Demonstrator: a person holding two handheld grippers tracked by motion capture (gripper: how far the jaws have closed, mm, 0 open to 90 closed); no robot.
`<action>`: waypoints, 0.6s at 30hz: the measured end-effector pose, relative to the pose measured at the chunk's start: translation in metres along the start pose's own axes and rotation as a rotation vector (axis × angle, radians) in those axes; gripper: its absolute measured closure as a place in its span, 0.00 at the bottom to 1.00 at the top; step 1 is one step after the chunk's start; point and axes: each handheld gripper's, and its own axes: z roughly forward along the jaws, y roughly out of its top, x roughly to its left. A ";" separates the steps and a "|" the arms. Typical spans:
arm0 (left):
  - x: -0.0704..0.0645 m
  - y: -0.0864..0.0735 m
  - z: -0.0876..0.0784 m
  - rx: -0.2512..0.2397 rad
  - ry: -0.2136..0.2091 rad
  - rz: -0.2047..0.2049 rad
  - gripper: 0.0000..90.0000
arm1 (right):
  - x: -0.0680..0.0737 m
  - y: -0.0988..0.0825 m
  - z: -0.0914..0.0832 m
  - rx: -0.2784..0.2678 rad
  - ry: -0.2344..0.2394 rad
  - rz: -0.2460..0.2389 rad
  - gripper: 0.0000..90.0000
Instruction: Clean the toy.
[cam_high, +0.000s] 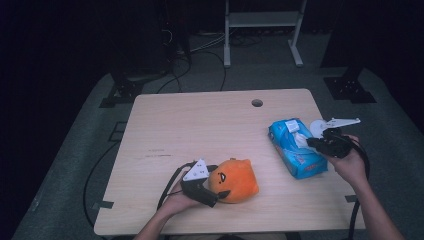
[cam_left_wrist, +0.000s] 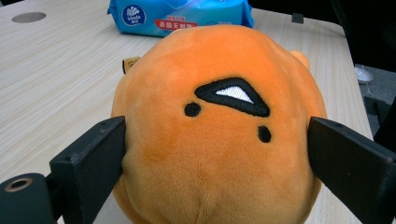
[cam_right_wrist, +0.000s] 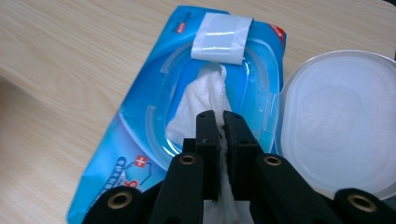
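An orange plush toy (cam_high: 233, 180) with a stitched face lies near the table's front edge. My left gripper (cam_high: 217, 186) holds it from the left, and in the left gripper view both pads press into the sides of the plush toy (cam_left_wrist: 219, 130). A blue pack of wet wipes (cam_high: 296, 148) lies at the right with its round clear lid (cam_right_wrist: 338, 121) flipped open. My right gripper (cam_high: 312, 143) sits over the pack's opening. In the right gripper view its jaws are shut on a white wipe (cam_right_wrist: 203, 100) that sticks up out of the blue pack (cam_right_wrist: 154, 126).
The wooden table (cam_high: 200, 125) has a round cable hole (cam_high: 257, 103) near its far edge. Cables trail off the front left. A white frame (cam_high: 262, 30) stands on the floor beyond the table.
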 end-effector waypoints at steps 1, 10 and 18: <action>0.000 0.000 0.000 -0.001 0.001 0.000 0.08 | 0.001 0.001 -0.005 -0.011 0.011 0.008 0.94; 0.000 0.000 0.001 -0.003 0.001 0.002 0.07 | 0.020 0.006 -0.040 -0.093 0.077 -0.037 0.95; 0.000 0.000 0.001 -0.005 0.001 0.004 0.07 | 0.060 0.007 -0.077 -0.181 0.164 -0.127 0.95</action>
